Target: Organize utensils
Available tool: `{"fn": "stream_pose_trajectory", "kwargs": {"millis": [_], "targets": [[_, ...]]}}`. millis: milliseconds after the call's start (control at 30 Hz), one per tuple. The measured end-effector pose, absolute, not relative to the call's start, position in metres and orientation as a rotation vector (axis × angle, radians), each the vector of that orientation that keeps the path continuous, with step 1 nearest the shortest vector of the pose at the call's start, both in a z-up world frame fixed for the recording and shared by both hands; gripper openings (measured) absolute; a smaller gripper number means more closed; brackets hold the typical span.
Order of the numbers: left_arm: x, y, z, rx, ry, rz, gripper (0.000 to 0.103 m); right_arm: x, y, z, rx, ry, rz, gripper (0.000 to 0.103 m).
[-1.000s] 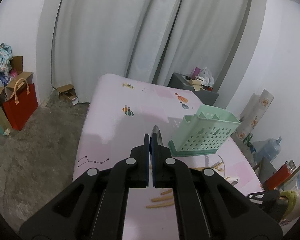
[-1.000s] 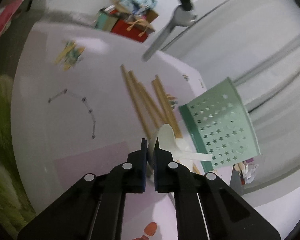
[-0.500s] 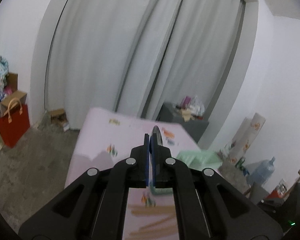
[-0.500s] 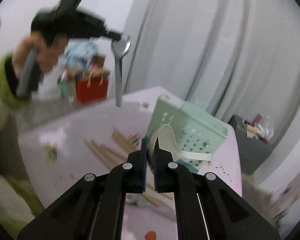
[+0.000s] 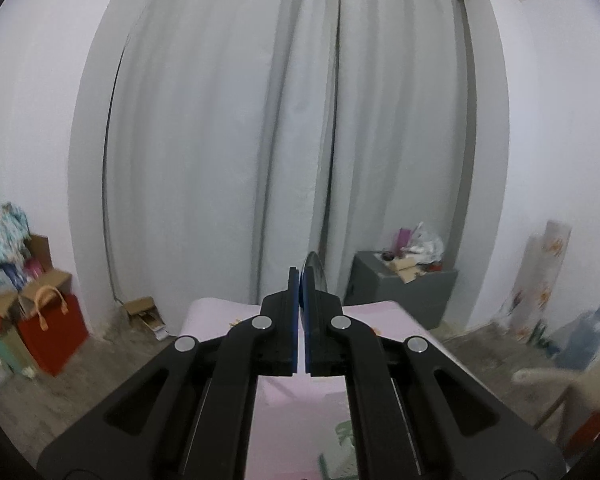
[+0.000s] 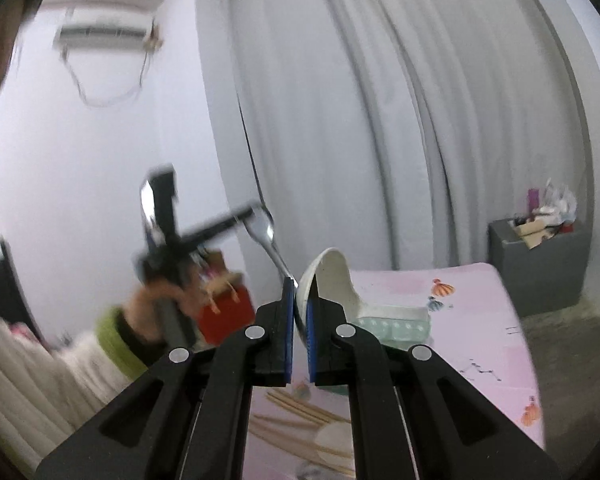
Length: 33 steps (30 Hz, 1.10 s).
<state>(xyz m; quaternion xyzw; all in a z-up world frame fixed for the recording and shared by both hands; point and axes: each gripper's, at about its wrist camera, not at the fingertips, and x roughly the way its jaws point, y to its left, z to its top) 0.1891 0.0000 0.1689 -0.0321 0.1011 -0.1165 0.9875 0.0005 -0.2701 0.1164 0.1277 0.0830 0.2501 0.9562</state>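
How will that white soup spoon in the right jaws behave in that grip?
The white soup spoon looks glazed and rigid, so probably slippery and chip-prone. The right gripper pinches only its bowl wall, handle sticking sideways, so it may pivot. The green utensil basket beneath is perforated plastic, likely light and tippable.

Black tongs (image 6: 299,320) with blue pads and silver screws (green cuff, cream sleeve)

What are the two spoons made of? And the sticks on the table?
The white spoon in the right hand-held gripper looks like glazed ceramic: thick, smooth, off-white, though hard plastic is possible. The grey spoon held by the left hand-held gripper looks like polished metal, shiny with bright glints. The chopsticks look like bare light wood or bamboo.
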Motion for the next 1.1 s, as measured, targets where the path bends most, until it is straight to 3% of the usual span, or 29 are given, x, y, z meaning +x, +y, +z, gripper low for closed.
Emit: {"fn": "stream_pose_trajectory", "kwargs": {"millis": [633,1100], "targets": [[0.254,-0.056,0.104,0.153,0.346,-0.158,0.001,0.071,-0.339,0.111,0.756,0.237,0.79,0.006],[0.278,-0.051,0.078,0.04,0.489,-0.233,0.002,0.125,-0.354,0.083,0.975,0.385,0.802,0.006]]}}
